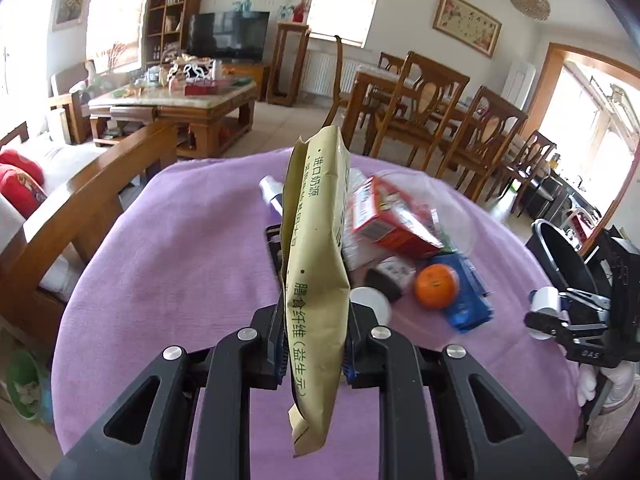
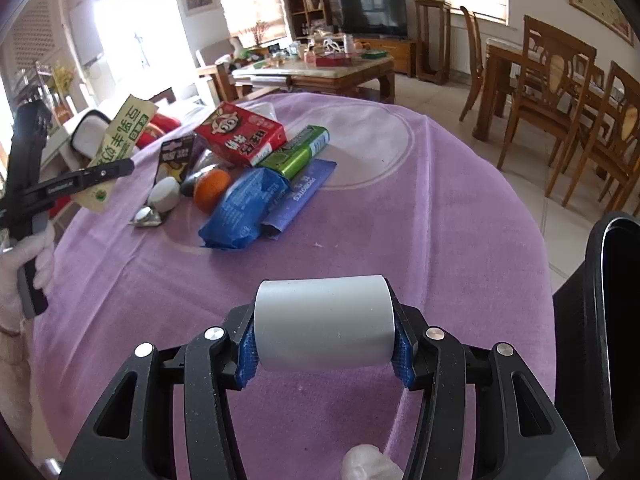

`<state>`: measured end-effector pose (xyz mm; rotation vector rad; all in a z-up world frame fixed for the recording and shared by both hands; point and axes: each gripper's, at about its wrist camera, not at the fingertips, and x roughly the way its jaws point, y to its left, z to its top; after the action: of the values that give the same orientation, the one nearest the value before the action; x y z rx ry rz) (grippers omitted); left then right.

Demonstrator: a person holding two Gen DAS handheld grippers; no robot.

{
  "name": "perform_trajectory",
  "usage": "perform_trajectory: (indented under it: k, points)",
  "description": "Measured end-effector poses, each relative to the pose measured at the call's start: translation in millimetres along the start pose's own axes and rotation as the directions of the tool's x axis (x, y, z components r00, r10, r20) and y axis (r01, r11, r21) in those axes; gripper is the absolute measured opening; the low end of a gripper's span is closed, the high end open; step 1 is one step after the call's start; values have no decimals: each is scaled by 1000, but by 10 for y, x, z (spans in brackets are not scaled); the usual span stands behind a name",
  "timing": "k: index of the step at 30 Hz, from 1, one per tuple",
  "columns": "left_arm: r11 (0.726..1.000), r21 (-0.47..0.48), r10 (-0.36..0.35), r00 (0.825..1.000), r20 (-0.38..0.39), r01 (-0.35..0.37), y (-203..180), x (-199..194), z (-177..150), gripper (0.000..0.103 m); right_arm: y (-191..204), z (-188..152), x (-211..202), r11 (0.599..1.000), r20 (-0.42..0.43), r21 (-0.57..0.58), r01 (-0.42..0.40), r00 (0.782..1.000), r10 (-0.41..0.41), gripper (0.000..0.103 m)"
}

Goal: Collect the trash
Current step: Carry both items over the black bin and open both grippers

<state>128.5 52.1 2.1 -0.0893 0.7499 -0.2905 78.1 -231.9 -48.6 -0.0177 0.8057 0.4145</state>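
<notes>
My left gripper is shut on a tan food pouch with green print and holds it upright above the purple tablecloth. The pouch also shows in the right wrist view. My right gripper is shut on a white cylinder, lying crosswise between the blue pads, near the table's right side. A trash pile lies mid-table: a red carton, a green packet, a blue wrapper, a purple sachet, an orange and a white cap.
A black bin stands at the table's right edge; it also shows in the left wrist view. A wooden sofa is to the left, dining chairs and a coffee table lie beyond.
</notes>
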Motion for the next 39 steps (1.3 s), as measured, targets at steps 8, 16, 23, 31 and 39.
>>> perform_trajectory:
  k: [8,16,23,31,39]
  points:
    - [991,48,-127,988,92,123,-792,-140,160,21,-184,0,-473,998,151,52,-17,989,9,52]
    - [956,120,-280,956,91,269,-1815,78,214,21,-803,-106,-1195,986,286,163,46,954,-92,52]
    - [912,181,-385,921,62,369,-2636,322,195,21,-1517,-347,-1683,953,330,285,106,922,-201,52]
    - [869,202,-458,889,-17,452,-3406,765,96,21,-2276,-776,-1975,900,333,411,147,894,-299,52]
    - [850,205,-475,874,-100,485,-3814,1188,22,22,-2783,-1120,-1946,862,310,481,161,888,-339,52]
